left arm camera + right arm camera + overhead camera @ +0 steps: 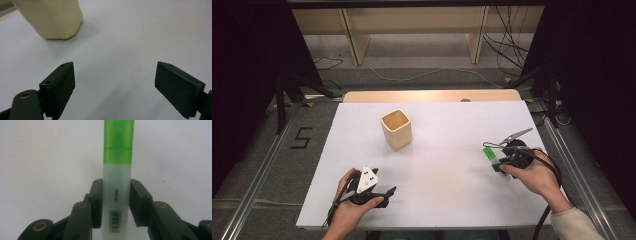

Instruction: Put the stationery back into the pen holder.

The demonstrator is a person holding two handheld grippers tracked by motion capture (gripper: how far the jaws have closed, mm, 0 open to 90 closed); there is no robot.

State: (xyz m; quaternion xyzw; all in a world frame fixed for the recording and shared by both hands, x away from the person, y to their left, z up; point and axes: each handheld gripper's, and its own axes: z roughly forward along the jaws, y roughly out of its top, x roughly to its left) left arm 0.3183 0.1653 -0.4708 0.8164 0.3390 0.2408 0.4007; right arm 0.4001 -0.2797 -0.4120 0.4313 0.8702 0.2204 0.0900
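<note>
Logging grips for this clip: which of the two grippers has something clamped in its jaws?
The right gripper, shut on the green highlighter; the left gripper stands open over bare table.

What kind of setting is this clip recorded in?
Probably a lab or data-collection workspace, not a home: a white-topped table on a metal-rail frame, loose cables on the floor behind, bare wooden shelving, and a floor marking "5".

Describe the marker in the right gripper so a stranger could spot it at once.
Start at the white table and go to its right side, where the right gripper is shut on the marker. It is a frosted stick with a bright green cap, unlike the cream square cup farther left.
</note>
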